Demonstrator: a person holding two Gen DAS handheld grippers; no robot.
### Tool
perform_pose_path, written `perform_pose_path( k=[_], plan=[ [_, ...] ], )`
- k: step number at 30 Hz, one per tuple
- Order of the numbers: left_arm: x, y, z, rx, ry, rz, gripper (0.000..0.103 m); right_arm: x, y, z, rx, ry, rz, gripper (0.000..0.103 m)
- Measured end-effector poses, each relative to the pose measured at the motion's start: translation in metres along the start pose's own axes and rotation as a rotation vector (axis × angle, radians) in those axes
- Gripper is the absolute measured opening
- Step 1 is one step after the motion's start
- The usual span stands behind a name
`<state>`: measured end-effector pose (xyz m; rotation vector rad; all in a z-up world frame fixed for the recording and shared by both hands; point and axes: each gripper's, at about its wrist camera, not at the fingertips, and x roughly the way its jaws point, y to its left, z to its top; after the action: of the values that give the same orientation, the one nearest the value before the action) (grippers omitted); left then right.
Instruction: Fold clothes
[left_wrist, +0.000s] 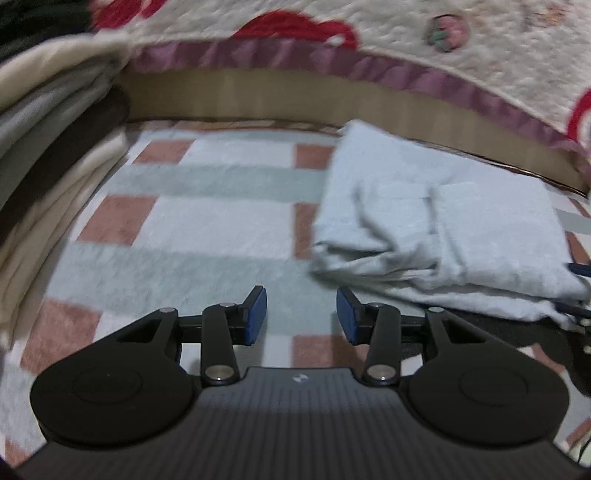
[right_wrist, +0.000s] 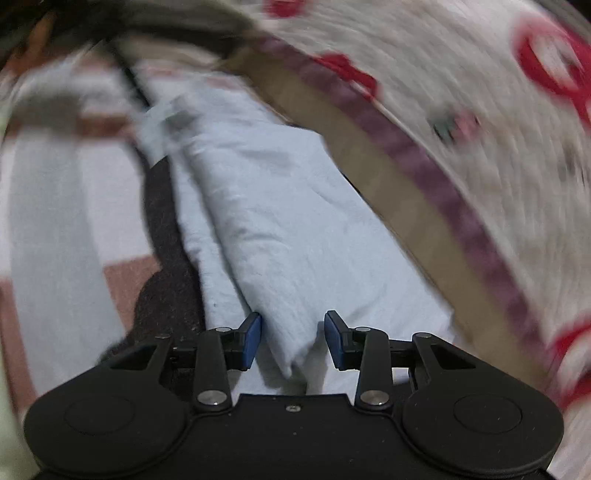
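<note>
A pale blue garment (left_wrist: 424, 221) lies folded on the checked blanket (left_wrist: 207, 221), to the right of my left gripper (left_wrist: 301, 314). That gripper hovers over bare blanket, open, with nothing between its blue pads. In the right wrist view the same pale blue garment (right_wrist: 280, 206) stretches away from my right gripper (right_wrist: 293, 332). A folded corner of it lies between the open jaws. The pads stand apart and do not press on the cloth. This view is blurred.
A stack of folded clothes (left_wrist: 55, 166) in cream, grey and dark tones rises at the left. A cream quilt with red patterns and purple trim (left_wrist: 480, 55) hangs over a beige board (left_wrist: 258, 96) behind. A dark cloth (right_wrist: 166, 258) lies beside the garment.
</note>
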<state>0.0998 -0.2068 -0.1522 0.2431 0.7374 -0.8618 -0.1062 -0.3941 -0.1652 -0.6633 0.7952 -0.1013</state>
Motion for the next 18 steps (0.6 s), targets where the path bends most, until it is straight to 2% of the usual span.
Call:
perform_pose_path(
  k=[2, 3, 4, 8, 11, 14, 17, 18],
  plan=[
    [-0.008, -0.01, 0.003, 0.085, -0.043, -0.052, 0.041, 0.006, 0.008, 0.005, -0.083, 0.002, -0.013, 0.038],
    [-0.012, -0.016, 0.006, 0.136, -0.065, -0.082, 0.043, 0.008, 0.005, 0.007, -0.077, 0.01, -0.001, 0.036],
    [-0.017, -0.022, 0.008, 0.19, -0.083, -0.114, 0.045, 0.009, -0.002, 0.009, -0.037, 0.023, 0.024, 0.02],
    [-0.024, -0.057, 0.011, 0.401, -0.126, -0.175, 0.047, 0.009, -0.039, 0.015, 0.182, 0.039, 0.124, 0.014],
    [-0.01, -0.086, 0.008, 0.564, -0.189, -0.115, 0.051, 0.006, -0.064, 0.02, 0.305, 0.029, 0.166, 0.013],
    [0.015, -0.1, 0.019, 0.597, -0.124, -0.115, 0.051, 0.007, -0.077, 0.024, 0.332, 0.03, 0.186, 0.013],
    [0.039, -0.111, 0.03, 0.613, -0.021, -0.118, 0.061, 0.01, -0.074, 0.032, 0.238, 0.042, 0.174, 0.013],
    [0.044, -0.114, 0.029, 0.646, -0.011, -0.093, 0.061, 0.011, -0.075, 0.033, 0.227, 0.042, 0.182, 0.013]
  ],
)
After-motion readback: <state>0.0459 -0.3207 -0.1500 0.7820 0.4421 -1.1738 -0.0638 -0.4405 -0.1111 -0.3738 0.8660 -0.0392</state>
